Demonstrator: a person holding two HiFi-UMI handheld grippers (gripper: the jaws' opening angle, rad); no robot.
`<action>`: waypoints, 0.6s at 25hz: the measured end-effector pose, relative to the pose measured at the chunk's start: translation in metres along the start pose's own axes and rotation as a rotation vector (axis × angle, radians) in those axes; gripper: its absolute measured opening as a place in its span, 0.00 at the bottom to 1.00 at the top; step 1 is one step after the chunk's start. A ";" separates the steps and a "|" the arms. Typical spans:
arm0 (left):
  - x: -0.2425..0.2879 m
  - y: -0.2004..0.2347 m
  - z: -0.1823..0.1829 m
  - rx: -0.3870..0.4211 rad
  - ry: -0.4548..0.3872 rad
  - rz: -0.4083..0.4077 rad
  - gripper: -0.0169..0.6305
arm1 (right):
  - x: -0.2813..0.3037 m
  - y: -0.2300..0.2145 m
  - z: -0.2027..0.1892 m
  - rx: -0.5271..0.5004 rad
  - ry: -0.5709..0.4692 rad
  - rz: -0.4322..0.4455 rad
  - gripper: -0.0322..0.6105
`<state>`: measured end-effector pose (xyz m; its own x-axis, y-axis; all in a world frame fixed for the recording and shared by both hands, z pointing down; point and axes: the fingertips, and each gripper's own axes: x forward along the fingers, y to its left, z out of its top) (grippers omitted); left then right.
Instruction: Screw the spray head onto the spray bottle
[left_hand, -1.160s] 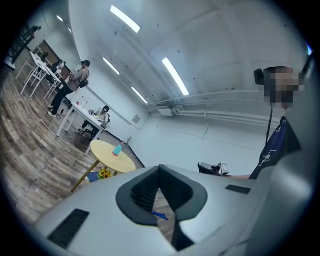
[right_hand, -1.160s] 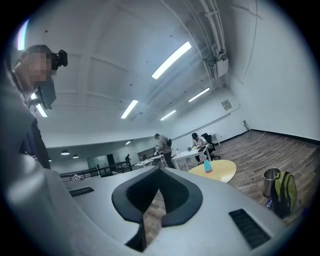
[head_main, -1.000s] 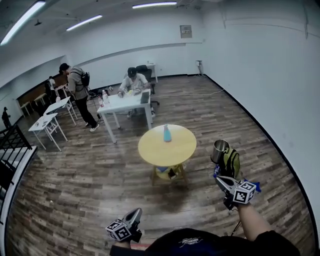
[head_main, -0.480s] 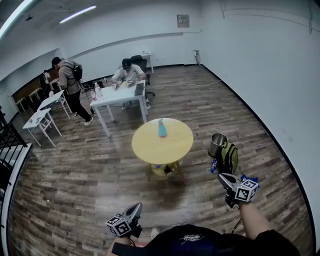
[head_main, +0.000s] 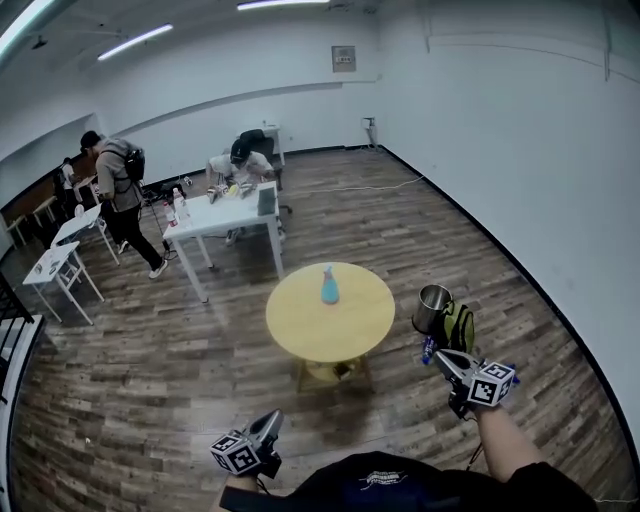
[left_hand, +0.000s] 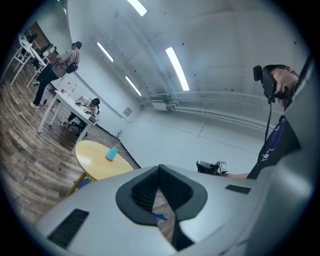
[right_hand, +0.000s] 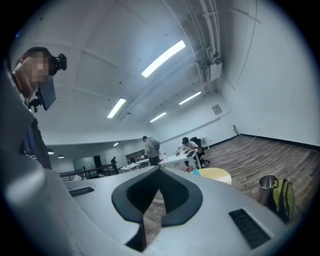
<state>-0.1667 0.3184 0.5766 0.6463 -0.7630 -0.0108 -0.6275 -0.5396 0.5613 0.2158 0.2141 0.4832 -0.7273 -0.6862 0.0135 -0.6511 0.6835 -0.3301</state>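
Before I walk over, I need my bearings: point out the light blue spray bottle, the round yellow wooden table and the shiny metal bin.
light blue spray bottle (head_main: 329, 289), head view, on its body.
round yellow wooden table (head_main: 345, 330), head view, bare top near the front.
shiny metal bin (head_main: 430, 312), head view, its side wall.

— Is the spray head on the spray bottle (head_main: 329, 286)?
— Too small to tell; it stands well ahead of the left gripper (head_main: 268, 428) and the right gripper (head_main: 443, 360).
— Anything hidden?
— Objects (head_main: 335, 372) under the round table (head_main: 300, 325), ahead of both, mostly covered by its top.
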 end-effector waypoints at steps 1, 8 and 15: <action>-0.002 0.013 0.009 0.000 0.005 -0.004 0.04 | 0.015 0.005 0.000 0.002 -0.003 -0.003 0.07; -0.007 0.081 0.044 -0.016 0.031 -0.002 0.04 | 0.082 0.008 -0.007 0.007 -0.002 -0.021 0.07; 0.018 0.110 0.048 -0.036 0.042 0.034 0.04 | 0.118 -0.030 -0.011 0.033 0.020 -0.011 0.07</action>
<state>-0.2445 0.2285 0.5983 0.6429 -0.7648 0.0427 -0.6337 -0.4998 0.5904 0.1472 0.1159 0.5045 -0.7245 -0.6884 0.0359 -0.6517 0.6670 -0.3612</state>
